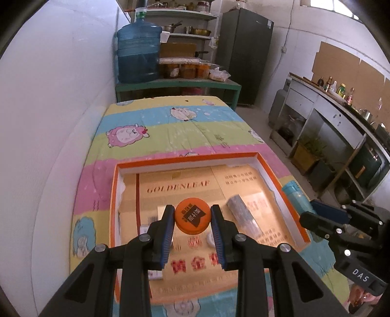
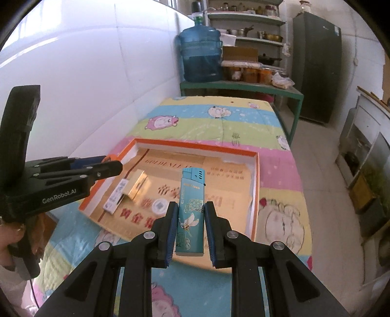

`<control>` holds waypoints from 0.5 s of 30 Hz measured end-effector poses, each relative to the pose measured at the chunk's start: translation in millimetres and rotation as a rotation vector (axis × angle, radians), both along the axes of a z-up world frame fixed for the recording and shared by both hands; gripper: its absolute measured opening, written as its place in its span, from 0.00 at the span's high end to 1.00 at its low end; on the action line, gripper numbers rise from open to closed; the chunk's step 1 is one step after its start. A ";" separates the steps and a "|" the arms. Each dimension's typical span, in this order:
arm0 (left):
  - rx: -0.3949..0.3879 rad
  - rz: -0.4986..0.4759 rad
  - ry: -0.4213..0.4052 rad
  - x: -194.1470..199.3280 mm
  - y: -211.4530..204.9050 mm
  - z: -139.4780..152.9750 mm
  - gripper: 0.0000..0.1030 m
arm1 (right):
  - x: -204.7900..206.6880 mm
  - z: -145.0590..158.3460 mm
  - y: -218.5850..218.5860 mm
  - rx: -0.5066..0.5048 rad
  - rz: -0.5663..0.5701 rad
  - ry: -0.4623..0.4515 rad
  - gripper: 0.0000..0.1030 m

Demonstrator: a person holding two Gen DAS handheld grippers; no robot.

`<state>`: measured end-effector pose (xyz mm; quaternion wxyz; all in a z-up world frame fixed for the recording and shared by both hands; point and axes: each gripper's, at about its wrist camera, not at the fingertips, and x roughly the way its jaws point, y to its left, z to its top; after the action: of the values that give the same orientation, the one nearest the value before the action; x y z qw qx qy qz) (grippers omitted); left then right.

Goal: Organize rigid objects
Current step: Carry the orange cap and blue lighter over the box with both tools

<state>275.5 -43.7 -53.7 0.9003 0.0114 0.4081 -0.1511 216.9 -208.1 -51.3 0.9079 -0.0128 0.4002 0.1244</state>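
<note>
Soft, even daylight fills both views, brightest on the white wall (image 1: 56,102) at left. Shadows are faint. Fisheye bending curves the wall and darkens the corners. The print inside the orange box (image 1: 277,170) is smeared by motion blur, while far shelves stay fairly sharp.

A cartoon-sheep quilt (image 1: 170,131) in pink, yellow, blue and green stripes covers the bed. At twelve o'clock beyond its far end runs a green bench (image 1: 178,85), with a big blue water jug (image 1: 138,52) standing on its left part and jars of orange preserves (image 1: 187,69) in a row just beside the jug. Behind the bench, white shelves (image 1: 185,14) carry pots and bowls. At one o'clock stands a dark fridge (image 1: 246,53). Along the right wall, at about three o'clock, a grey counter (image 1: 341,114) holds sauce bottles (image 1: 337,89), and cardboard sheets (image 1: 346,65) cover the wall above it. A white wall (image 1: 61,97) fills the left side at nine o'clock.
</note>
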 end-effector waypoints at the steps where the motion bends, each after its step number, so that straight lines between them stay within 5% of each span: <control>1: -0.001 -0.002 0.010 6.2 -1.6 -1.0 0.70 | 8.2 -0.4 -1.2 -0.009 0.004 0.005 0.78; 15: -0.022 0.015 0.158 82.6 -28.8 -31.0 0.70 | 104.8 -30.4 -23.0 0.021 0.002 0.143 0.78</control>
<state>358.1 -72.4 -84.8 0.8666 -0.0135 0.4761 -0.1490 321.7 -231.0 -81.7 0.8769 0.0055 0.4627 0.1301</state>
